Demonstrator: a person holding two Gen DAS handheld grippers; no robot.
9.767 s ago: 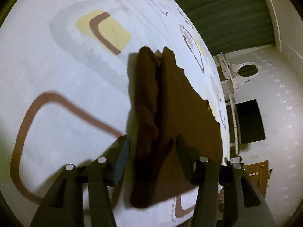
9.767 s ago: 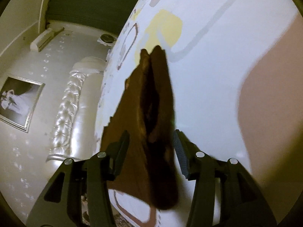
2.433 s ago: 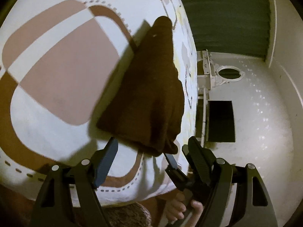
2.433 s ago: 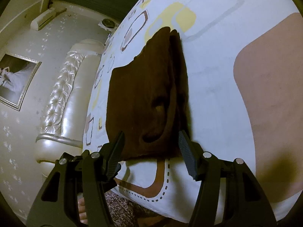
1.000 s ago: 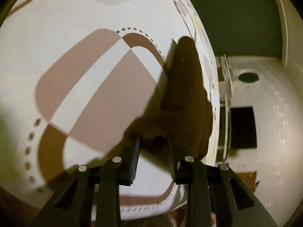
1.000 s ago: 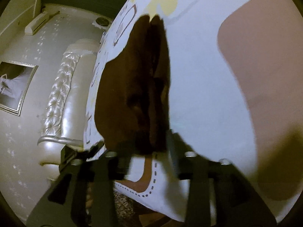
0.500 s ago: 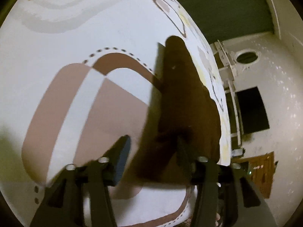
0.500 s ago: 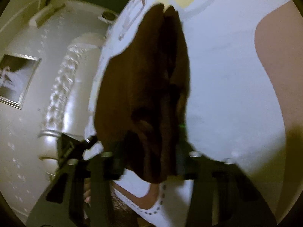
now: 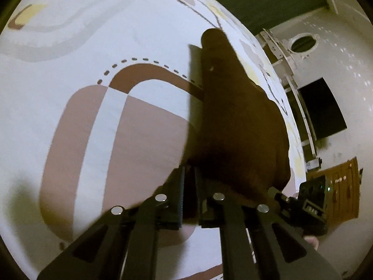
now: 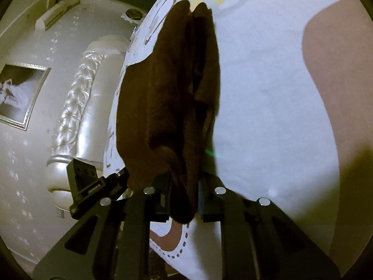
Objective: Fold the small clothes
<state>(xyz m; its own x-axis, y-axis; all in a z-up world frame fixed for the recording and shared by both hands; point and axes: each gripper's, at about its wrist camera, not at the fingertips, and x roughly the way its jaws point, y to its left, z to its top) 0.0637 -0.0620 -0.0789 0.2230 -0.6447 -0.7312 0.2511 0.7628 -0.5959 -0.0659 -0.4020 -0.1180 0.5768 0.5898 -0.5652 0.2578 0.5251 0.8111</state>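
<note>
Closing in on the near corner of the brown garment [image 9: 237, 126], the left gripper [image 9: 189, 175] is bringing its jaws together until only a thin slit is showing between them, with a dark fold of the cloth's edge lying in that slit; the pads seem to be pinching it, though shadow is hiding the exact contact. Pinching the other near corner, the right gripper [image 10: 184, 186] is holding its jaws nearly together on a thick bunched fold of the same garment [image 10: 172, 98], which is hanging down between the pads and drooping just below them.

From both grips the brown cloth is stretching away across the bed sheet [image 9: 93, 46], narrowing toward its far end. In the right wrist view it is lying doubled lengthwise, with two ridges running side by side and a dark crease between them. It is resting close to the near edge of the bed, over a white sheet printed with pink, brown and yellow rounded shapes and dotted lines.

Beyond the cloth, the other gripper's body [image 10: 86, 186] is showing at the garment's left corner. A padded pale headboard [image 10: 77, 107] and a framed picture [image 10: 21, 93] are standing off to the left.
</note>
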